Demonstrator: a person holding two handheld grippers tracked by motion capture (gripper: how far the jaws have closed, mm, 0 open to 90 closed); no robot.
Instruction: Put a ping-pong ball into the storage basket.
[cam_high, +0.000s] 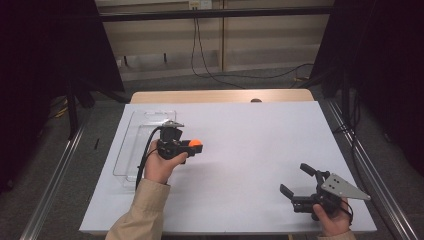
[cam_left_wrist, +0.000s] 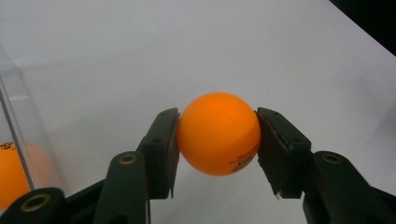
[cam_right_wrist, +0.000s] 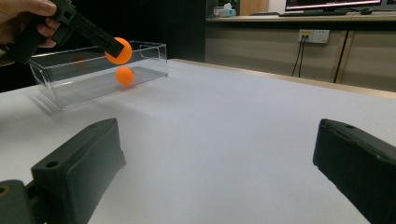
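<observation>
Holding a small orange plastic ball (cam_left_wrist: 218, 134) pinched between its two black jaws, the left gripper (cam_high: 192, 147) sits left of centre in the high view, just beside the clear rectangular plastic box (cam_high: 131, 150). A second orange ball (cam_right_wrist: 124, 75) lies inside that box. Judging by this, the carry step is in hand; next comes moving over the box and releasing. The right gripper (cam_high: 296, 181), lower right, rests with jaws spread wide and empty.

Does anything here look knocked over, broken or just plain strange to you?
Nothing stands out. The left claw holds an orange ball squarely above the white table, beside a clear box that stands upright with another orange ball inside. The right claw rests open, with nothing in it. No spill or damage shows.
</observation>
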